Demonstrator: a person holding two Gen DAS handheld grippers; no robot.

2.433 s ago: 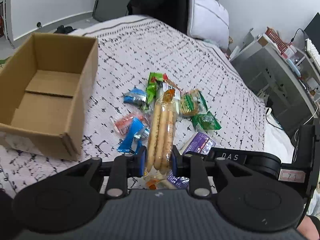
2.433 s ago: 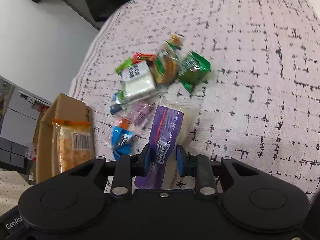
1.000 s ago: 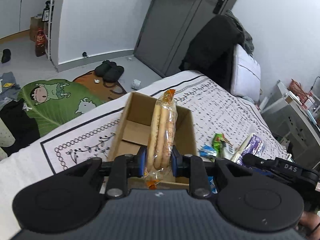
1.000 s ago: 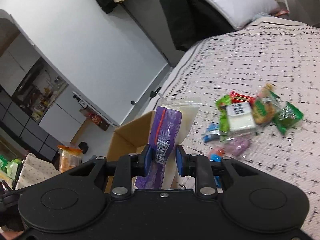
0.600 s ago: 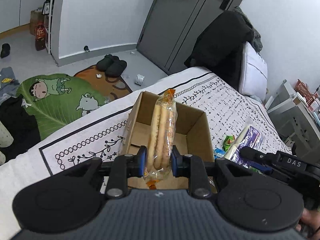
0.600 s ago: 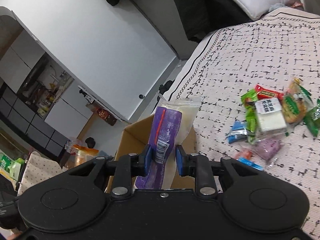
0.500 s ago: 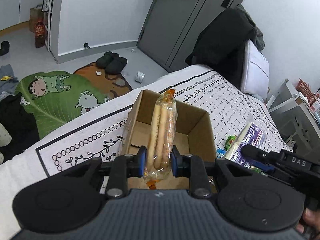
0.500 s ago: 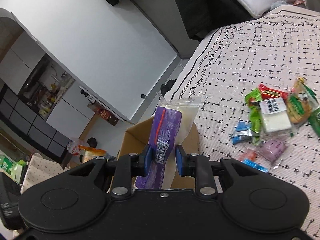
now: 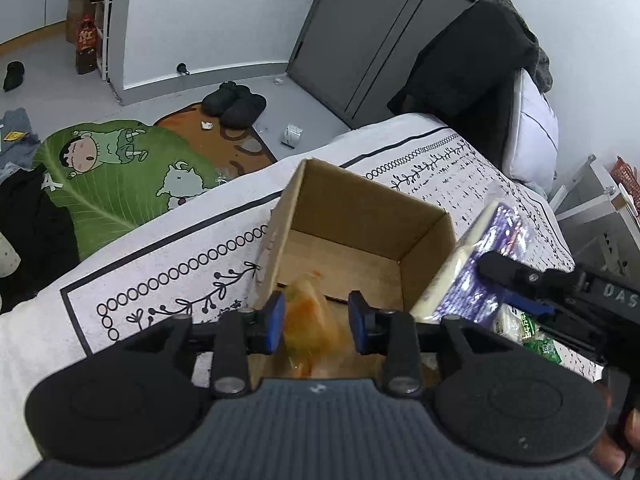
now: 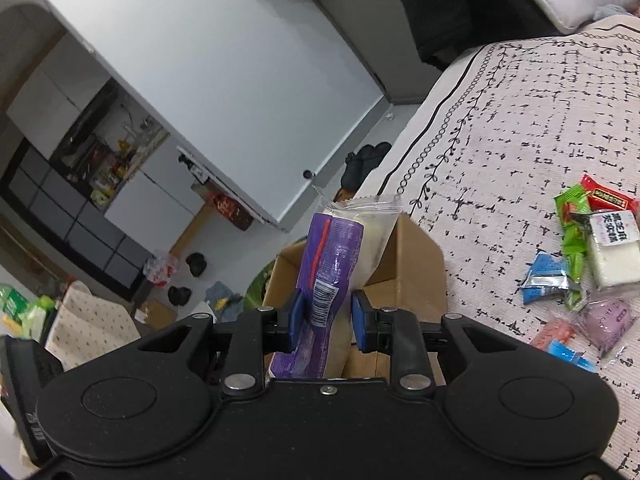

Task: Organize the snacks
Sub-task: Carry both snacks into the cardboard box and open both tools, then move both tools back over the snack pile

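My left gripper is open above the open cardboard box on the bed. The clear pack of breadsticks is a blur between the blue pads, falling into the box. My right gripper is shut on a purple and white snack pack, held upright over the box's near wall. That pack also shows in the left wrist view, at the box's right corner. Several loose snacks lie on the bedspread to the right.
The box stands near the foot edge of the patterned bedspread. Beyond the edge are a green floor mat, black slippers and a grey door. A dark chair with clothes and a white pillow stand at the bed's far side.
My left gripper has opened and the breadstick pack has dropped from upright down toward the box. Both grippers have moved closer over the box; the right still holds the purple pack.
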